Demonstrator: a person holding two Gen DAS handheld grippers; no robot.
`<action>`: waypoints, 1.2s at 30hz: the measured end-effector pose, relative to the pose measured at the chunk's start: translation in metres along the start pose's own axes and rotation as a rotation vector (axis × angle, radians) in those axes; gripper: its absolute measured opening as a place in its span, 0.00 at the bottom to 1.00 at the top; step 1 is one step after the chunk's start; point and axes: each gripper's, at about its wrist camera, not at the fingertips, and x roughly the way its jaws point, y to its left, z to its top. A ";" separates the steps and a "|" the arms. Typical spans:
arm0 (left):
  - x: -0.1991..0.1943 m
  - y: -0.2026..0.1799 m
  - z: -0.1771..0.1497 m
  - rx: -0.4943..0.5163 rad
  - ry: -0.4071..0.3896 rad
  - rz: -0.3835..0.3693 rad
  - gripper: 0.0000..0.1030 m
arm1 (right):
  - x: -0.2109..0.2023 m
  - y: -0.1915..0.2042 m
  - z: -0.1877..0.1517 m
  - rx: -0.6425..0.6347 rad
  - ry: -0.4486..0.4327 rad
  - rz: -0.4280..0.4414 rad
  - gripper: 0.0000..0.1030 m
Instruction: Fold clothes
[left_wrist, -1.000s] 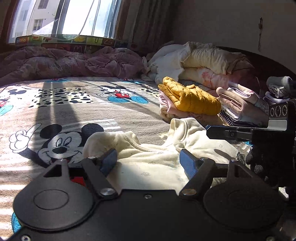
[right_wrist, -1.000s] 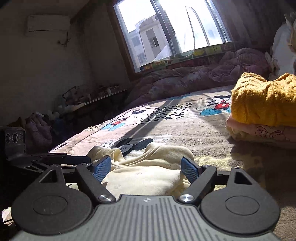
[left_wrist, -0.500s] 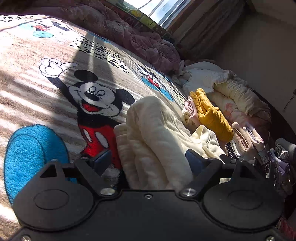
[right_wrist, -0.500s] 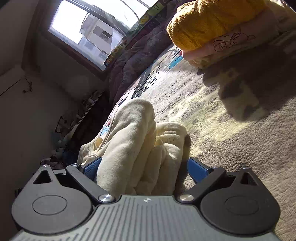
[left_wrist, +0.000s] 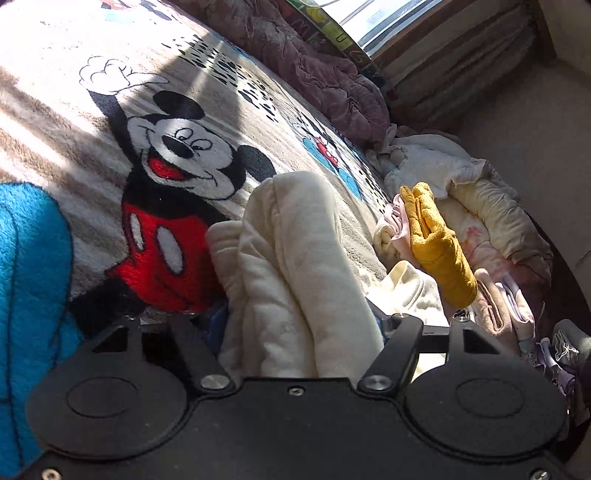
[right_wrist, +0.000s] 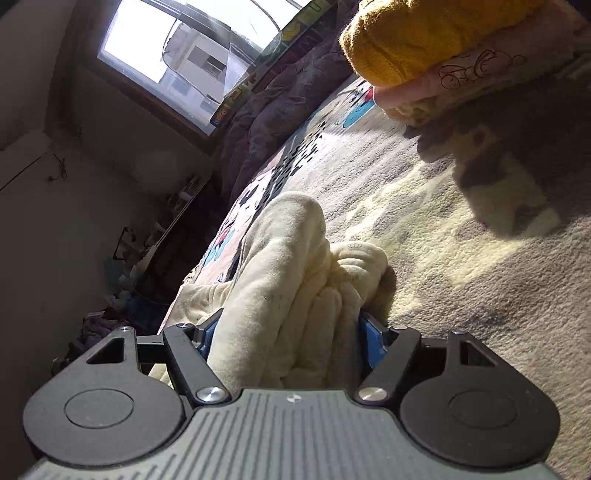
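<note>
Bed cover: a plush blanket with cartoon mouse print (left_wrist: 177, 155) lies flat over the bed.
Left gripper (left_wrist: 297, 325): its blue pads are closed on a thick bunch of the cream fleece garment (left_wrist: 295, 266).
Garment: it lies on the blanket, gathered in folds between both tools.
Right gripper (right_wrist: 290, 332): it also clamps the same cream fleece.
Pile: a mustard knitted sweater (left_wrist: 436, 240) lies on folded pink clothes (right_wrist: 476, 74), at the right, near the garment.
</note>
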 end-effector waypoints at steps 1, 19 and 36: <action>-0.004 0.001 -0.001 -0.016 -0.010 -0.022 0.52 | -0.001 0.001 0.000 0.011 -0.003 0.007 0.64; -0.243 0.089 0.049 -0.291 -0.549 -0.078 0.47 | 0.109 0.201 -0.013 -0.105 0.132 0.324 0.57; -0.354 0.225 0.069 -0.584 -1.117 0.183 0.51 | 0.367 0.385 -0.113 -0.314 0.521 0.435 0.56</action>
